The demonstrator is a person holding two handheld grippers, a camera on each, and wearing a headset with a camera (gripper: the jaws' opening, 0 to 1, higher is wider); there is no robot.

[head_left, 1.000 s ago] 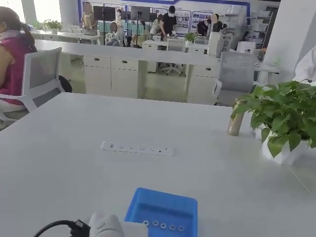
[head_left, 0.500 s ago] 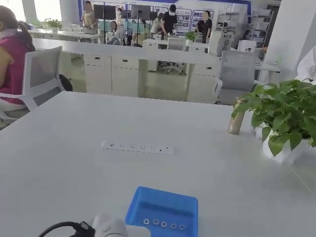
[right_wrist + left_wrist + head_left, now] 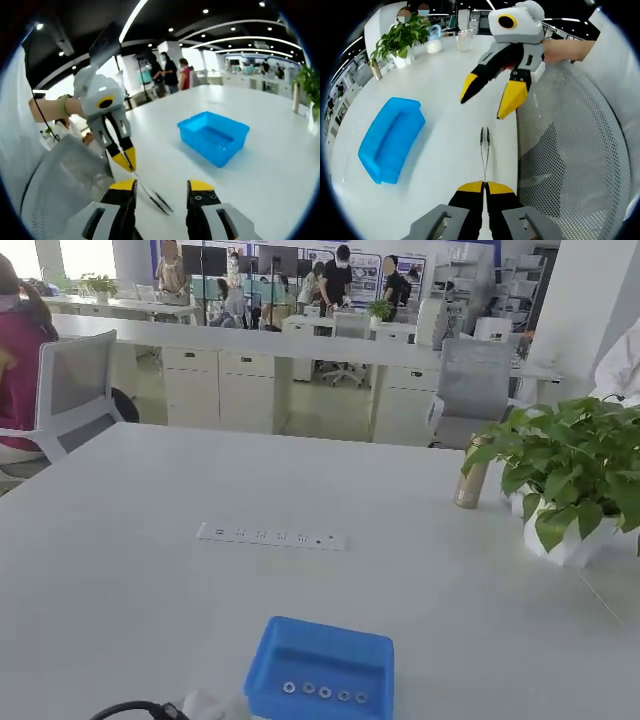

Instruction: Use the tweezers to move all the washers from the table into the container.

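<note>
Head view first: the whole picture has slid a touch, so that is our head moving. The white top of a hand-held gripper (image 3: 210, 706), side unclear, now sits lower at the bottom edge than a second ago. The shallow blue plastic tray (image 3: 320, 665) has not budged on the white worktop (image 3: 120, 580), with the same five small metal washers (image 3: 325, 692) in a row inside. We see no washer loose on the surface, so the moving looks done or nearly so. There is wide bare room ahead; the white power strip (image 3: 272, 536) and the leafy potted plant (image 3: 565, 480) stand well apart.

Left gripper view: the left hand-held gripper (image 3: 485, 184) is clamped tight on the slim metal tweezers (image 3: 484, 150), tips forward and carrying nothing. The right hand-held gripper (image 3: 480, 109) hangs beyond them, parted and empty. The tray lies off to the left, and the grey mesh chair back (image 3: 570, 165) crowds the near worktop edge.

Right gripper view: our own jaws stand apart around nothing, with the tweezers slanting between and the tray ahead with a free path to it.
</note>
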